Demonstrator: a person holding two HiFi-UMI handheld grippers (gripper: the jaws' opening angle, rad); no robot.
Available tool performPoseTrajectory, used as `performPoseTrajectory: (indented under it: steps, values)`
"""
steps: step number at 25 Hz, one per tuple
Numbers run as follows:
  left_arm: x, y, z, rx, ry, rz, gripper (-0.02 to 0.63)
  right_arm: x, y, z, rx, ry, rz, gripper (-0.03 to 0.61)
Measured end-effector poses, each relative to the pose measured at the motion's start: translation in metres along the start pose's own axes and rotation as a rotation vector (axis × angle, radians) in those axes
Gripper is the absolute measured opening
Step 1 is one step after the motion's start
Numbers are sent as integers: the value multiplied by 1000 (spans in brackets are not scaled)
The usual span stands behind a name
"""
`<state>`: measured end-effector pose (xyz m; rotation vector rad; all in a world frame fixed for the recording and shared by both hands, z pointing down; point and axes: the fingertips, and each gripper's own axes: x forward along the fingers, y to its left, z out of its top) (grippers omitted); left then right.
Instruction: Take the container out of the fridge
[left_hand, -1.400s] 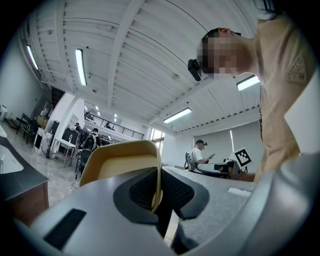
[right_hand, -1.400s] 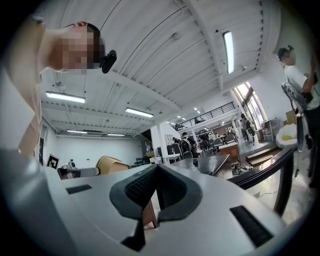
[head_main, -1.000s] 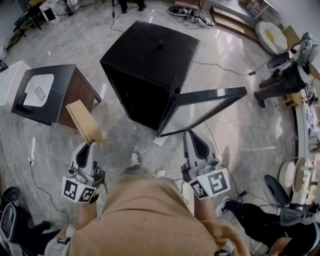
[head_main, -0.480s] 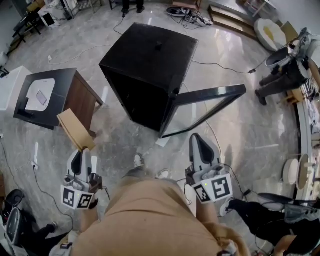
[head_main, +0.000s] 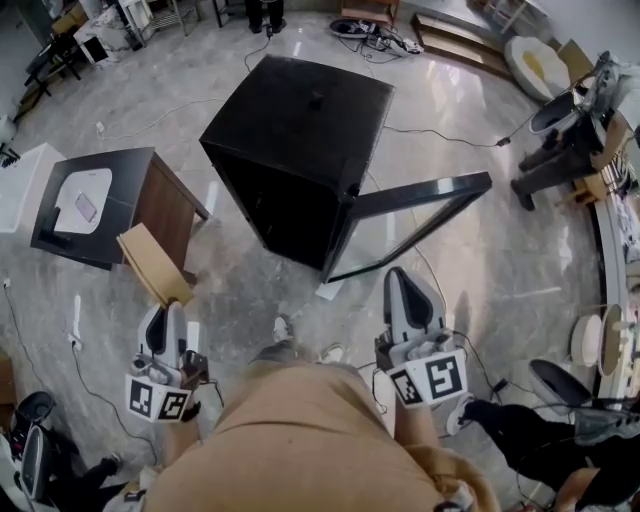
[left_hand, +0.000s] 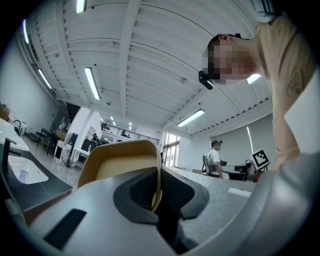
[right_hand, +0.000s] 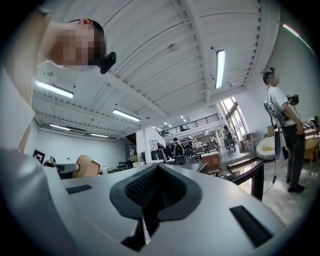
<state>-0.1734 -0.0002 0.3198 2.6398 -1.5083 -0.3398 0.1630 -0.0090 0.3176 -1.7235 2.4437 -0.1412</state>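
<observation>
The black fridge (head_main: 300, 150) stands in the middle of the floor in the head view, with its glass door (head_main: 420, 215) swung wide open to the right. A tan, shallow container (head_main: 152, 265) is outside the fridge, in the air at the lower left beside a dark side table. My left gripper (head_main: 168, 310) is shut on its rim. In the left gripper view the container (left_hand: 117, 165) fills the space above the jaws, its wall pinched between the pads of that gripper (left_hand: 159, 172). My right gripper (head_main: 403, 278) is shut and empty in front of the door's near corner; its jaws (right_hand: 157, 172) meet.
A dark side table (head_main: 90, 190) with a white tray on top stands left of the fridge. Cables (head_main: 440, 135) trail over the marble floor. Chairs and a seated person's legs (head_main: 555, 170) crowd the right edge. Another person (right_hand: 281, 125) stands at the right of the right gripper view.
My left gripper has carried the container leftward, away from the fridge and toward the side table. The right gripper has shifted only slightly and stays shut.
</observation>
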Motion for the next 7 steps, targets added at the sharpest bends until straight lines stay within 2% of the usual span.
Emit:
performPoseTrajectory:
  steps: [7]
  values:
    - [7, -2, 5, 17, -4, -7, 23, 3, 1, -1, 15, -7, -8, 0]
